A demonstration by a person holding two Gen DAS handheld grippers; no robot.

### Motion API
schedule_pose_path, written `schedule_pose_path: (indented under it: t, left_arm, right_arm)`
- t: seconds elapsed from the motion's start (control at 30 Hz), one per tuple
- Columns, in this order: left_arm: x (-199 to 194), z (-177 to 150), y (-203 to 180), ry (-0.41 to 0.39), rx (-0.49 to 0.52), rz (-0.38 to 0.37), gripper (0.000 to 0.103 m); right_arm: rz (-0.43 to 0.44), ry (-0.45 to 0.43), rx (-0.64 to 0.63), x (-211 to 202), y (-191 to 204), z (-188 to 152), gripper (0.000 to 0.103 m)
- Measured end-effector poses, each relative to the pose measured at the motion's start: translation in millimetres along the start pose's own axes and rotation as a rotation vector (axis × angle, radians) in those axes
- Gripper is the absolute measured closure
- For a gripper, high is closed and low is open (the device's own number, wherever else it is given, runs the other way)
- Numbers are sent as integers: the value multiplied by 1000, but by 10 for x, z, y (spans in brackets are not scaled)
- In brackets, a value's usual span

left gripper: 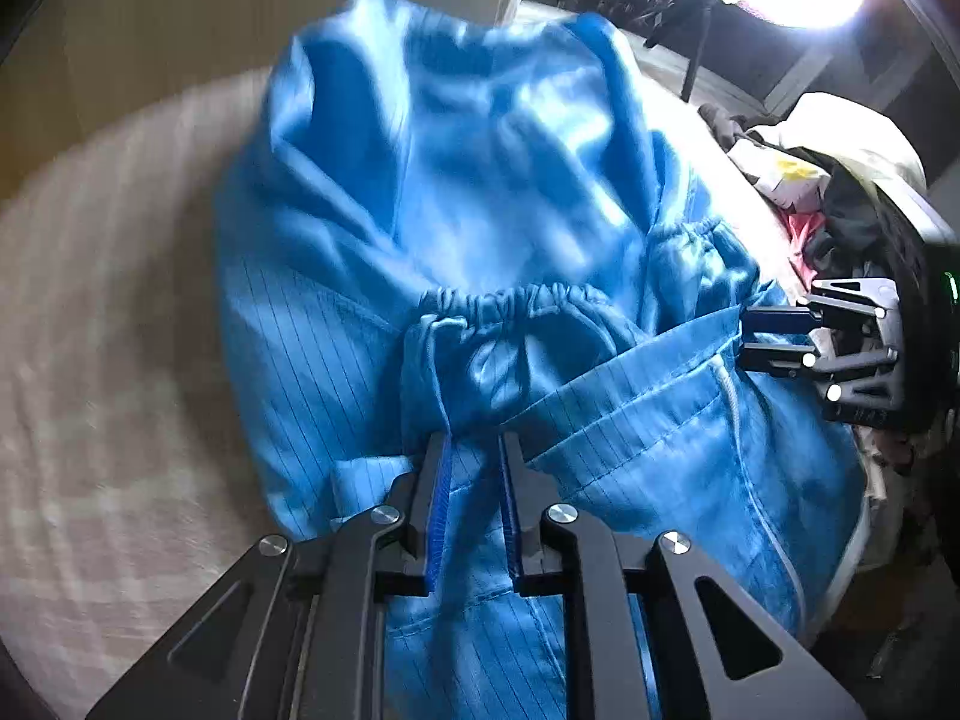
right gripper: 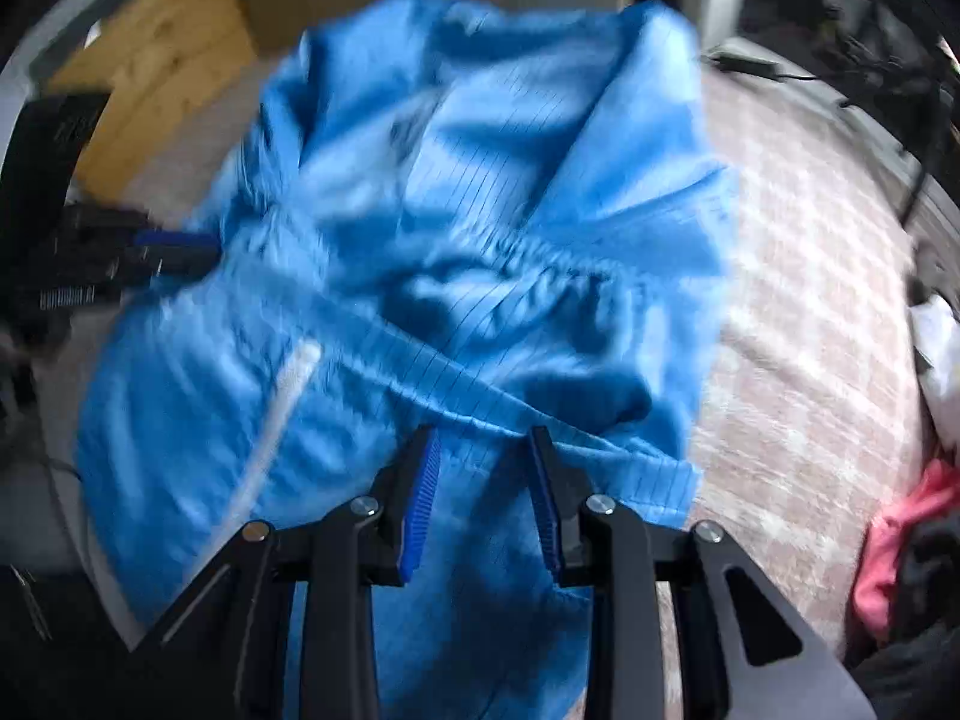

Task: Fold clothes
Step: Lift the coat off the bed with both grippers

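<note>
A blue garment (left gripper: 480,252) is spread in a rumpled heap on a bed with a pale checked cover (left gripper: 108,360), and it lies directly ahead of both claws, reaching away from them toward the far edge of the bed. The near hem is the part that matters — it runs crosswise, from one claw to the other, and a gathered elastic band (left gripper: 510,300) is seen just beyond it, roughly parallel.

The left claw (left gripper: 474,450) is set narrow, with a fold of the hem lying between its blue pads; from the left wrist view the cloth appears to be pinched there, though the contact itself is partly hidden. The right claw (right gripper: 486,444) stands a little wider, cloth passes between its pads as well, and whether the pads press on it cannot be told through the blur. In the left wrist view the right claw (left gripper: 774,336) is found at the garment's right side, at the same hem.

Both claws are therefore judged to be equally near, each at one end of the hem. The long axis of the garment runs away from them, so a fold is best made by carrying the hem forward over the body. A pile of other clothes (left gripper: 840,198) is heaped near the bed's right edge, just beside the garment.
</note>
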State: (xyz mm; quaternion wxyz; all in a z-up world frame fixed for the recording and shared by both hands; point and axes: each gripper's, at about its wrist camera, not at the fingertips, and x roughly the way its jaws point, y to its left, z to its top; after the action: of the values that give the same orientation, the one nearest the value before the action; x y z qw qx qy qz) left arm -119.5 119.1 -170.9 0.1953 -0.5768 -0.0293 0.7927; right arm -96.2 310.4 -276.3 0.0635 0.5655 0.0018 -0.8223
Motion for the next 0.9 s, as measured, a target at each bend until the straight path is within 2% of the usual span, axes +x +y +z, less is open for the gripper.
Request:
schedule_pose_path:
  t: [0.1,0.17,0.2,0.23,0.27,0.3,0.37,0.47,0.53,0.63,0.7,0.77,0.83,0.87,0.9]
  left_arm:
    - [-283,210,90,-38,58,37,87]
    - [-453,475,234,-81,56,59,71]
    - [-489,641,311,-96,50,79,56]
    - [-477,799,345,-104,59,104,49]
    - [-465,957,379,-112,68,128,48]
    - [-434,1094,396,-114,78,141,48]
    - [-302,1335,394,-99,93,131,48]
    - [2,1694,415,-54,69,69,48]
    - [202,1861,465,-17,40,54,48]
    - [393,2046,621,25,-31,10,48]
    - [441,2128,702,20,-73,-60,50]
    - [490,2160,710,25,-64,-82,55]
    - [536,2157,697,42,-48,-97,88]
    - [536,2147,681,45,-41,-109,94]
    - [490,2132,645,32,-27,-109,96]
  right_arm:
    - [-12,8,-82,-124,18,77,73]
    - [-25,-29,-56,-259,-179,239,73]
    - [-35,-50,-38,-324,-291,330,69]
    - [-48,-64,-20,-349,-402,439,65]
    - [-63,-75,0,-351,-513,557,56]
    - [-56,-86,24,-317,-635,717,52]
    - [-23,-112,70,-271,-825,1009,52]
    - [24,-149,116,-193,-1019,1421,50]
    - [35,-163,121,-60,-1099,1619,44]
    - [56,-138,124,158,-1210,1883,41]
    - [108,-112,125,310,-1256,1976,41]
    - [131,-80,125,457,-1258,2006,42]
    - [126,-42,129,641,-1264,2033,64]
    - [150,-28,136,686,-1261,2028,86]
    - [185,-32,147,670,-1242,2005,93]
